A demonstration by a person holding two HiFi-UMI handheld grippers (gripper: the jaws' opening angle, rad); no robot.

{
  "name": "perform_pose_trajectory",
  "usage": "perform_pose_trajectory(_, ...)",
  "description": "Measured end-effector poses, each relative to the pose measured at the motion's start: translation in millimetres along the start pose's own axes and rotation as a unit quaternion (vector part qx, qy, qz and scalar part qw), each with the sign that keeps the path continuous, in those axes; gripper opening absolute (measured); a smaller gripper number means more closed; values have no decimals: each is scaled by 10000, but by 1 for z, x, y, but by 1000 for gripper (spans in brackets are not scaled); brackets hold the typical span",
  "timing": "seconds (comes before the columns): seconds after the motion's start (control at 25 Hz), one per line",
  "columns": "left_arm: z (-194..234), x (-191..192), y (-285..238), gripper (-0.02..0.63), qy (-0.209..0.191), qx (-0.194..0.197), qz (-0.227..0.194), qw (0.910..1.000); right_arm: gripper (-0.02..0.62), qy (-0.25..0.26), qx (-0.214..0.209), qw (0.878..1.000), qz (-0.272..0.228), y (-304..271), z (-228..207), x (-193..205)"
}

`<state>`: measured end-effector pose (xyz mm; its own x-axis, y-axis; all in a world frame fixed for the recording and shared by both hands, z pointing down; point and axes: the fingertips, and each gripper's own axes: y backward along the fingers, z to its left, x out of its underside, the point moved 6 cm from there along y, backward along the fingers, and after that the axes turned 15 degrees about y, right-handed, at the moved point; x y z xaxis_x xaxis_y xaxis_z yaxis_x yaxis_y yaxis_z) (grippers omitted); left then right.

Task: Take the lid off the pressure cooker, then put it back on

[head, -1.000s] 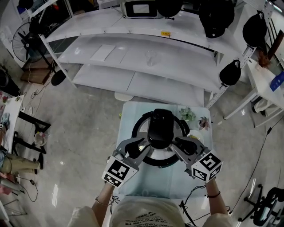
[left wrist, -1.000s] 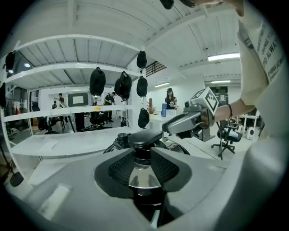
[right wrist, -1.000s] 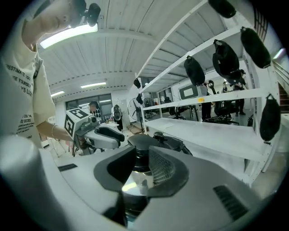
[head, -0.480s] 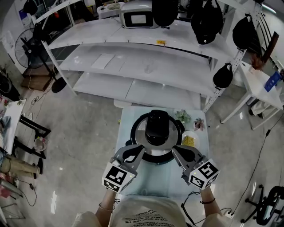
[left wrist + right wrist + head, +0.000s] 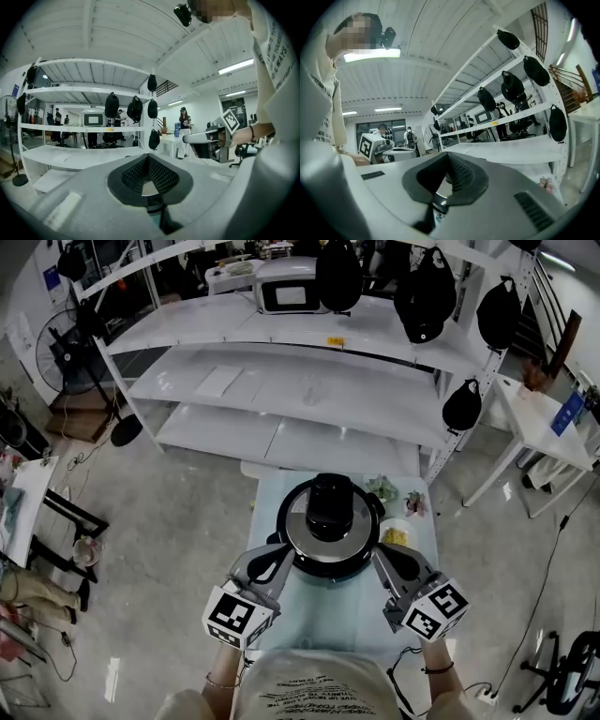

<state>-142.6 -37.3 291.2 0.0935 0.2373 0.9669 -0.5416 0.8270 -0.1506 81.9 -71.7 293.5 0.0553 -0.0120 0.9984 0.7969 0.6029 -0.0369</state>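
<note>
Both grippers have backed off the lid's black handle (image 5: 330,506) toward the person since a second ago. The left gripper (image 5: 279,555) and right gripper (image 5: 383,556) now sit at the near rim of the pressure cooker (image 5: 281,521). Jaws of each are pressed together on nothing. The lid (image 5: 309,535) rests on the cooker. Judgement: either lift not begun or lid replaced.

Writing: yellow tag (image 5: 335,341) on the shelf beyond the cooker, unreadable; no brand legible.

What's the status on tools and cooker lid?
Left tool and right tool both shut, empty, just short of the cooker. Lid sits on cooker, neither tool touching. Nothing blocking it.
</note>
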Motion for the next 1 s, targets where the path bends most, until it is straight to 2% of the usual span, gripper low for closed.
perform_pose_trajectory(0.56,5,-9,24,25,19,-402,-391,9984,5,400,448,9980,-177,15,2,-19)
perform_pose_trajectory(1.0,14,-9,25,25,4,-609,-445,9972,5,322,875,9955,-175,25,-10,-11)
